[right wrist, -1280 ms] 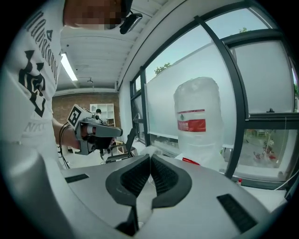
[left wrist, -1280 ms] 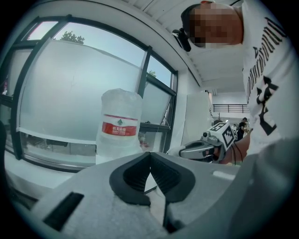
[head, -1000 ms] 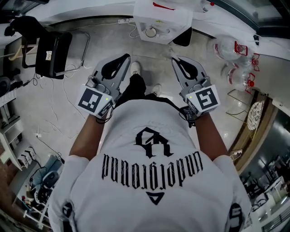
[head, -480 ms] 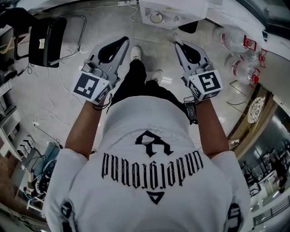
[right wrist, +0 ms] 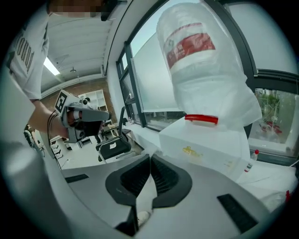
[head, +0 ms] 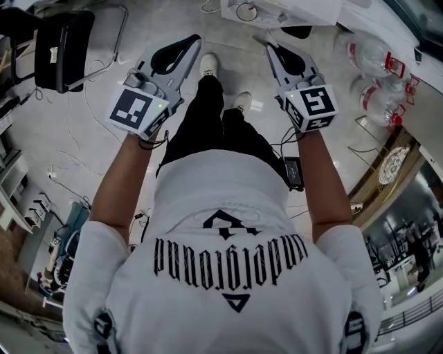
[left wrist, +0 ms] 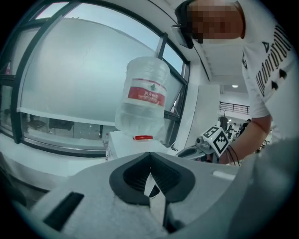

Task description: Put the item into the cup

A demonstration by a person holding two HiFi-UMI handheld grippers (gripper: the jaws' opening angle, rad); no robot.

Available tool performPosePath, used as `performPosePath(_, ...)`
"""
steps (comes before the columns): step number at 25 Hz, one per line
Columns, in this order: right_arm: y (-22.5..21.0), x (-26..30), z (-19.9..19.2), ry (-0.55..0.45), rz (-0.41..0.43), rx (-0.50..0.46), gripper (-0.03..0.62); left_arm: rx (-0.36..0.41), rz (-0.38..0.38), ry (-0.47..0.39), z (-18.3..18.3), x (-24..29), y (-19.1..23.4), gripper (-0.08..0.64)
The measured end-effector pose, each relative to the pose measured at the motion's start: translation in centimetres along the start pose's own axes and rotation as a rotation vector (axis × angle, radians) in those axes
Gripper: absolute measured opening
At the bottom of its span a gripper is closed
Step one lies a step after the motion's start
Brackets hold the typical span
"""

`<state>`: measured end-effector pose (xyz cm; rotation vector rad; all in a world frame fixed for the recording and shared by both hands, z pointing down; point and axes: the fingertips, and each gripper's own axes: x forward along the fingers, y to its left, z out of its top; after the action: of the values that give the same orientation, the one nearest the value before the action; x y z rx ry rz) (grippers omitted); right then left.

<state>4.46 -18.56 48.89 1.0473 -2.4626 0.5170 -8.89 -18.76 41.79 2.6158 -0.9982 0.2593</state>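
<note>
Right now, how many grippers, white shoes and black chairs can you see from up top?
grippers: 2 (left gripper, right gripper)
white shoes: 2
black chair: 1
total: 5

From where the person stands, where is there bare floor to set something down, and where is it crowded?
Barest: the floor between the right gripper and the water bottles, and the strip between the shoes and the white dispenser. Left of the left gripper, cables cross the floor up to the black chair. The bottles crowd the right edge.
</note>
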Motion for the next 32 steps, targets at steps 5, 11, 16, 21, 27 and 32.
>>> performPosePath(5, -1.6, 3.6, -2.9, 0.04, -0.028, 0.009, 0.017, -0.001, -0.026, 0.05, -2.7, 1.6, 1.4, 0.014)
performPosePath(11, -3.4, 7.5, -6.1, 0.091, -0.057, 0.047, 0.017, 0.0, -0.064, 0.062, -5.4, 3.5, 3.1, 0.015)
performPosePath(16, -5.0, 10.2, -8.8, 0.13, -0.08, 0.072, 0.017, 0.0, -0.103, 0.087, -7.9, 5.8, 4.2, 0.015)
performPosePath(21, -6.1, 12.7, -11.9, 0.175, -0.09, 0.068, 0.017, -0.026, -0.107, 0.1, -10.5, 7.5, 5.3, 0.015)
performPosePath(27, -7.1, 15.4, -14.2, 0.198, -0.097, 0.061, 0.017, -0.031, -0.107, 0.116, -13.1, 8.7, 6.6, 0.015)
performPosePath(32, -8.3, 17.3, -16.1, 0.225, -0.115, 0.051, 0.017, -0.04, -0.108, 0.13, -15.5, 9.6, 8.1, 0.015)
